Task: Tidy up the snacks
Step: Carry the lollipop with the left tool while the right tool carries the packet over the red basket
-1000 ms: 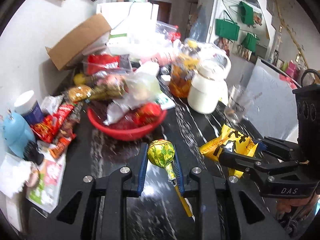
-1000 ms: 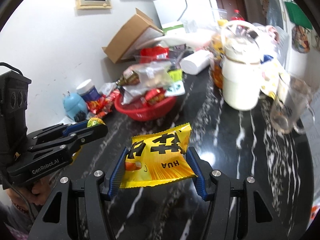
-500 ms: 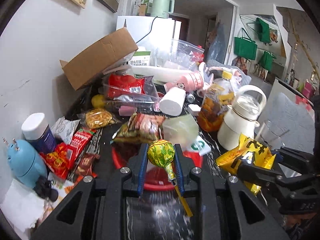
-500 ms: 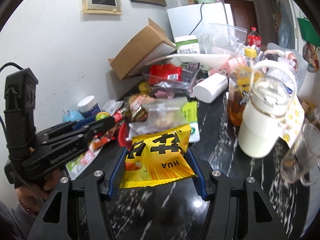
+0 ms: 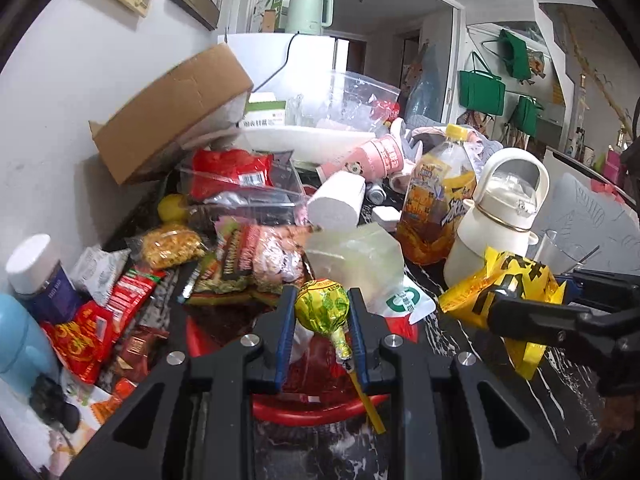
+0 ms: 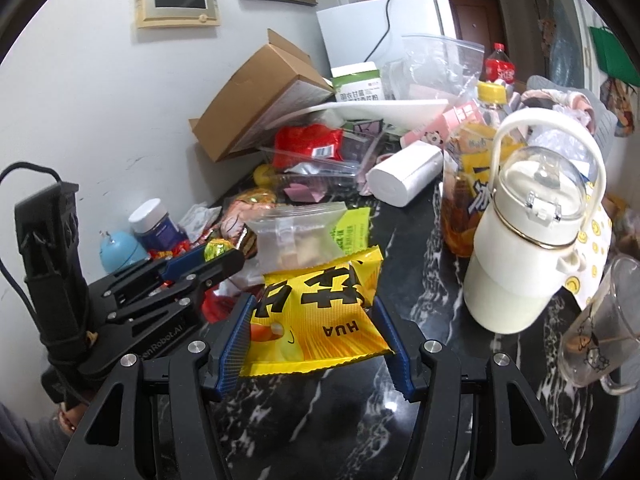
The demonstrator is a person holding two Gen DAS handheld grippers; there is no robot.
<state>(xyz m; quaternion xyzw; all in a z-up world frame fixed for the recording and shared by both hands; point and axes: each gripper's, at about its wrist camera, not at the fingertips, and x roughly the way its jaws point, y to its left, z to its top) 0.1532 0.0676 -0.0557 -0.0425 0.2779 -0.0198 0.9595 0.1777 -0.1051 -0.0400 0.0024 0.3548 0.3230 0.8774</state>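
The left tool (image 5: 322, 314) clenches a lollipop (image 5: 322, 307) over the red basket (image 5: 320, 410) for dropping, while at 3 o'clock the right tool (image 6: 314, 316) grips a yellow snack packet (image 6: 316, 312) above the desk (image 6: 432, 420), probably bound there too.

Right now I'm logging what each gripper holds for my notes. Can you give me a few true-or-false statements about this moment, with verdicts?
1. The left gripper is shut on a lollipop. True.
2. The right gripper is empty. False: it is shut on a yellow packet.
3. The lollipop is over the red bowl. True.
4. The white jug lies on its side. False: it stands upright.
5. The glass mug stands left of the jug in the right wrist view. False: it stands to the right.
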